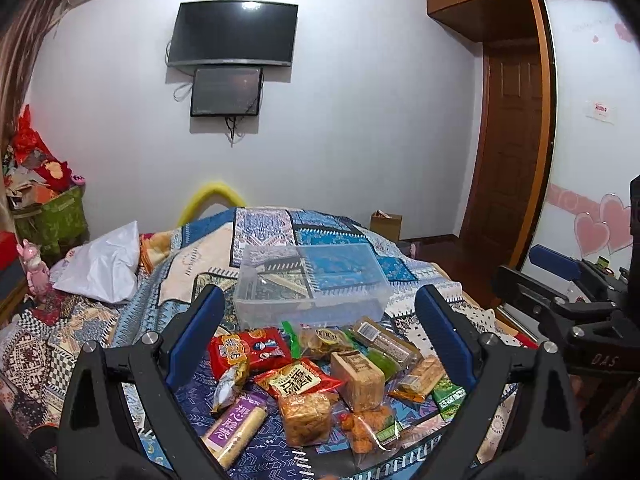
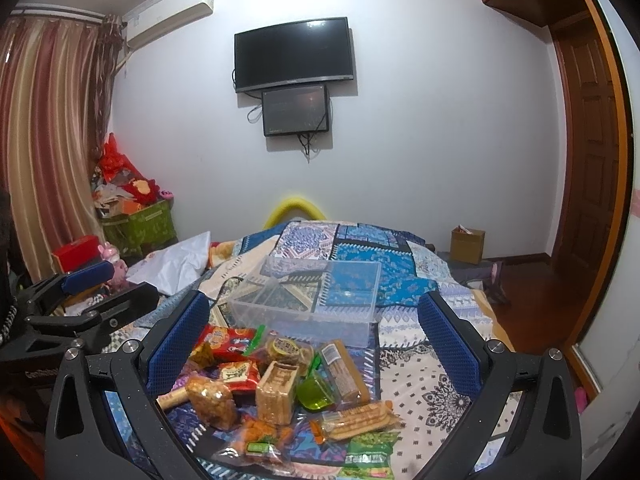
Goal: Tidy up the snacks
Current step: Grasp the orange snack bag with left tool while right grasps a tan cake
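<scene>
A patchwork bedspread [image 1: 328, 224] covered the bed; the snacks [image 1: 320, 376] lay piled near, before an empty clear bin [image 1: 310, 280]. Both the left hand-held gripper [image 1: 320, 336] and right hand-held gripper [image 2: 316, 340] gaped wide, holding nothing. A television [image 2: 294, 54] hung on the far wall.

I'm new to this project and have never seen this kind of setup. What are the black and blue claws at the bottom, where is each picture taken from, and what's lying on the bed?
The claws are two handheld grippers, one per hand, each carrying a wide-angle camera that looks out along its fingers. One picture is from the left gripper, the other from the right gripper; each also shows the other gripper at its edge. Both are open and hold nothing. On the patterned bedspread lies a pile of wrapped snacks. Just beyond it stands a clear plastic box with no snacks in it, so sorting has not begun.
</scene>
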`<state>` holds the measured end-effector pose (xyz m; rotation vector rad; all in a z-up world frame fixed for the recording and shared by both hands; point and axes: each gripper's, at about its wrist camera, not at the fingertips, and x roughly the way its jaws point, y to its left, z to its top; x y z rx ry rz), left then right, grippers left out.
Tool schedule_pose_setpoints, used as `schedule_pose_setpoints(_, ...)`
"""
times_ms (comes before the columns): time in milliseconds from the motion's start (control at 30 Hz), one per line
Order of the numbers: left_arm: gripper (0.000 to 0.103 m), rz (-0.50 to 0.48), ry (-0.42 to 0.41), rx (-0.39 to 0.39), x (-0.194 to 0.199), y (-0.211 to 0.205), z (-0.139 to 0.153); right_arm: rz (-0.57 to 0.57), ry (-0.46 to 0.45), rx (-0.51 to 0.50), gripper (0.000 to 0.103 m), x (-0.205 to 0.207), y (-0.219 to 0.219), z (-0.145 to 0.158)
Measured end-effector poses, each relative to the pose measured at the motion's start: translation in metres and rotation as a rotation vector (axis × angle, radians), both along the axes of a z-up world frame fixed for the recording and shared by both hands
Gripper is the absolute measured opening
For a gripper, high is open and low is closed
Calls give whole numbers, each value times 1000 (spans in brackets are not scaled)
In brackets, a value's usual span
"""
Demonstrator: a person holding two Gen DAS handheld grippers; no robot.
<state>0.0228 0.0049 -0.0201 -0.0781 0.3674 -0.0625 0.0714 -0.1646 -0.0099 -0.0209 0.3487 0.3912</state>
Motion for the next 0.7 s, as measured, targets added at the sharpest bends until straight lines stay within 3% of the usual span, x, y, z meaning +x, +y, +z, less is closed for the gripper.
schedule_pose_setpoints(300,96,14,161,-2,31,12,-40,-40,108,-45,103,26,-9,-31)
schedule_pose_setpoints(467,85,15,269,-24,53,20,-68,-22,216,-70,103,47,-12,-52)
schedule_pose_setpoints(700,74,12,379,-39,70,20,-106,-13,344,-87,85,69,-18,-84)
